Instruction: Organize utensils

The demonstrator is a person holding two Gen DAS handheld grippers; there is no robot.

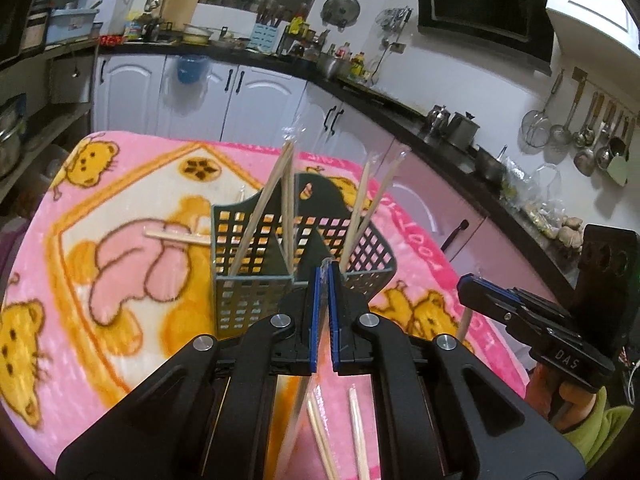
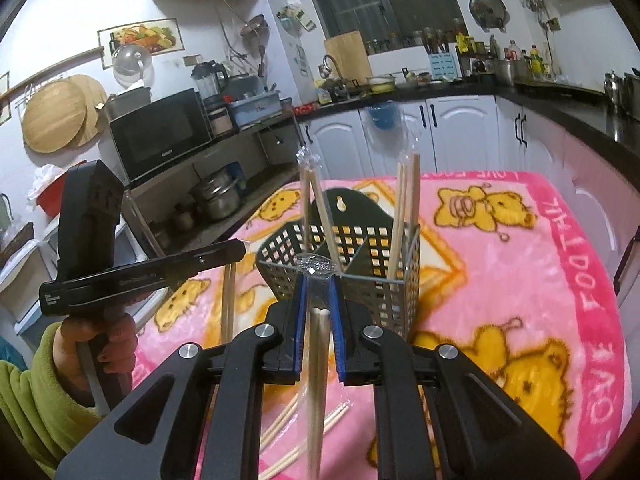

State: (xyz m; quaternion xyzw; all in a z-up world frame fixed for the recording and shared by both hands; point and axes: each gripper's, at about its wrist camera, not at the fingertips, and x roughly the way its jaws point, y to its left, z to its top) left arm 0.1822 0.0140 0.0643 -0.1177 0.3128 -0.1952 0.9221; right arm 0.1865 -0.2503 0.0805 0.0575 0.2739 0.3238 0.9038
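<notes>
The left gripper is clamped on a clear-wrapped pair of chopsticks, the wrapper pinched between its blue pads and the sticks hanging down below the jaws. Under it, loose chopsticks lie on the pink bear-print blanket. The right gripper also grips a wrapped pair, held upright between its fingers with the crinkled wrapper end sticking out at the tips. More loose chopsticks lie on the blanket beneath it.

Just ahead of both grippers stands the grey mesh utensil basket, divided into compartments. Wrapped chopsticks lean upright in its left compartment as seen from the left gripper, and another pair leans in the right one. One more pair lies flat on the blanket to the left of the basket.

Beyond the table, white cabinets run under a dark counter crowded with kitchenware.
</notes>
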